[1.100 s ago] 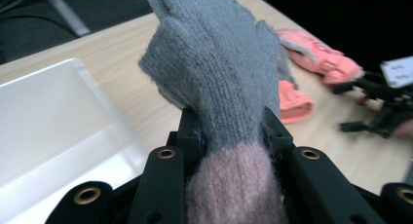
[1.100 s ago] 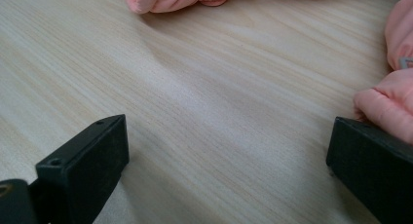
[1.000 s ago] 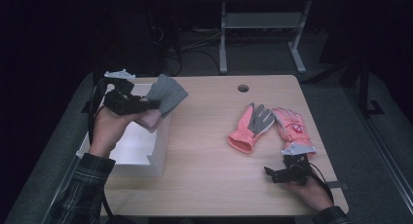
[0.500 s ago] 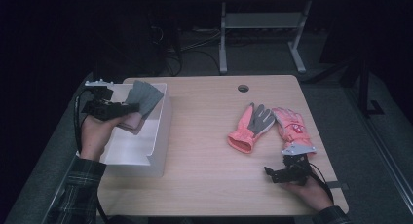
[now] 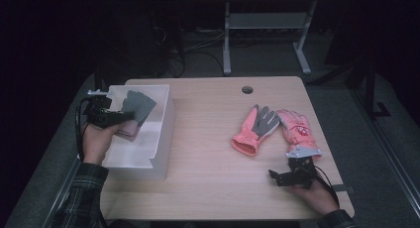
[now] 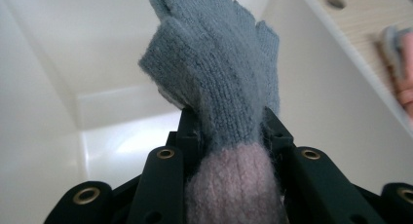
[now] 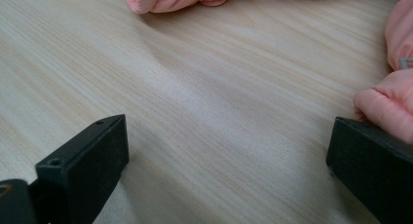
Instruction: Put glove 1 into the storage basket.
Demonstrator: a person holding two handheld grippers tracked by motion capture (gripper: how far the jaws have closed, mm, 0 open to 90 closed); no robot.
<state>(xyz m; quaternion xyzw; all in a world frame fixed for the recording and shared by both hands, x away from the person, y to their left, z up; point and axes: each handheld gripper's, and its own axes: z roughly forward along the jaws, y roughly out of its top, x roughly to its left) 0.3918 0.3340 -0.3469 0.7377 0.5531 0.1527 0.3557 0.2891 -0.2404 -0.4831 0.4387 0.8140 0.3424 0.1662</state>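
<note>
Step in hand, as I read it: stowing gloves in the bin. Left gripper (image 5: 115, 118) is clamped on the grey knit glove (image 5: 138, 104), jaws pinching it at the pink cuff; the left gripper view shows both jaws pressed into the wool, grey fingers of the glove (image 6: 214, 63) standing up ahead of them.

Where it is: glove hangs inside the mouth of the white bin (image 5: 161, 139), left of frame in the high view, above the floor of the bin, not resting on it as far as I can tell. Bin walls (image 6: 331, 102) surround it in the left gripper view.

Pose: left hand (image 5: 96, 141) comes in from the lower left, forearm over the bin's near-left corner, gripper roughly level and pointing right into the bin.

Right gripper (image 5: 292, 176) sits low on the table (image 5: 213, 153) at lower right, jaws apart with nothing between them. In the right gripper view 1 jaw is just beside the cuff of a pink glove (image 7: 389, 104), maybe touching. The 2 pink gloves (image 5: 277, 129) lie side by side on the table, centre right.

Next move, my call: lower a bit more, open the left jaws to drop the grey glove, pull clear of the bin wall. Then the right can close on the nearest pink cuff.
</note>
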